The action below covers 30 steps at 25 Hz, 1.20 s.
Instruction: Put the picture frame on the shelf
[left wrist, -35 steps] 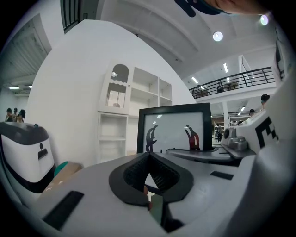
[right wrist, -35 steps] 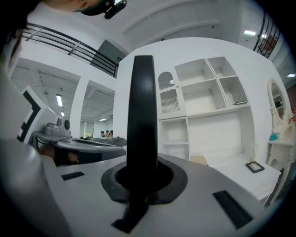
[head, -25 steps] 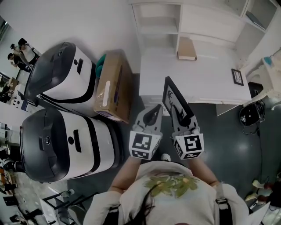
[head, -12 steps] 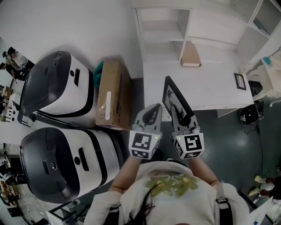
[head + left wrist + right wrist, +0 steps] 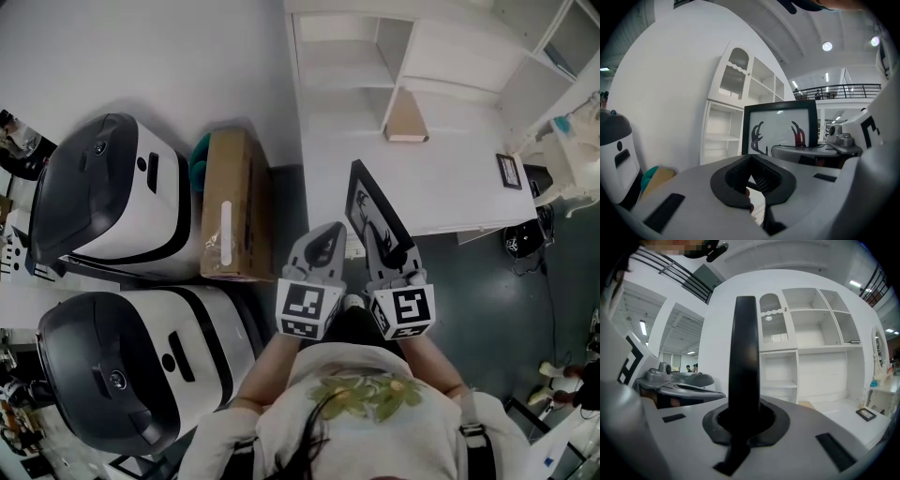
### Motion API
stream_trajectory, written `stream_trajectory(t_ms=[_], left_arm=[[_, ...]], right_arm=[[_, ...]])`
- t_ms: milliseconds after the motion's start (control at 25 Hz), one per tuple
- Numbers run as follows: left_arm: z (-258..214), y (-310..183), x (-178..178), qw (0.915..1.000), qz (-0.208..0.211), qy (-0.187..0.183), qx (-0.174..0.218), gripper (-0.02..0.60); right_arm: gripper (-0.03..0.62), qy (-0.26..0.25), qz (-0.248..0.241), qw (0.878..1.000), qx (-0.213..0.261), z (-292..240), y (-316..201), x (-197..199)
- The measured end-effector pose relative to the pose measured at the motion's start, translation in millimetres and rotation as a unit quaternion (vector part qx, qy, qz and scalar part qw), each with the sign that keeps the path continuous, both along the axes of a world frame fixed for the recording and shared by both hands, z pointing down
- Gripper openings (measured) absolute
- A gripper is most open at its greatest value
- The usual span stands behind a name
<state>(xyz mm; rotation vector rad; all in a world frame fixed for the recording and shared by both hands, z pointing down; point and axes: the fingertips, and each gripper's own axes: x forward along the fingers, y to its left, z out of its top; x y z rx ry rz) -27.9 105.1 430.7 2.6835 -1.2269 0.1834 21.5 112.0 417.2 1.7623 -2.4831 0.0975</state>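
Your right gripper [image 5: 745, 420] pinches the frame [image 5: 745, 352] by its lower edge, jaws clamped on it. The frame stands upright in the air, short of the shelf [image 5: 813, 350], likely so it can go in standing. Your left gripper [image 5: 752, 176] sits just beside, fingers pressed together on nothing, free to steady the frame. Placement is not yet done.

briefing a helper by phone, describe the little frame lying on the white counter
Start at the white shelf unit against the wall and follow its broad counter to the right-hand end. The small dark frame lies flat there, unlike the tan cardboard item under the shelves and the bigger picture frame carried upright.
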Motion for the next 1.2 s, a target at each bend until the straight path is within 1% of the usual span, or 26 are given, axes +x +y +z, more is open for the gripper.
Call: stream_trajectory(t_ms=[240, 400, 600, 880, 1200], left_arm=[[5.4, -12.1, 2.6, 1.0, 0.006, 0.003, -0.007, 0.028], [2.9, -26.9, 5.2, 1.0, 0.003, 0.003, 0.002, 0.028], [-5.1, -51.0, 4.1, 1.0, 0.0, -0.005, 0.006, 0.028], [-20.0, -91.6, 6.1, 0.9996, -0.007, -0.014, 0.024, 0.028], [-26.0, -128.6, 11.0, 0.9995, -0.007, -0.016, 0.025, 0.028]], right_arm=[[0.035, 0.005, 0.005, 1.0, 0.001, 2.1, -13.2, 0.6], [0.035, 0.006, 0.006, 1.0, 0.003, 2.9, -27.8, 5.7], [0.035, 0.0, 0.004, 1.0, 0.012, -2.5, -54.8, 8.1], [0.035, -0.007, -0.002, 1.0, 0.027, -16.2, -100.0, 8.5], [0.035, -0.009, -0.006, 0.999, 0.04, -24.4, -145.2, 9.7]])
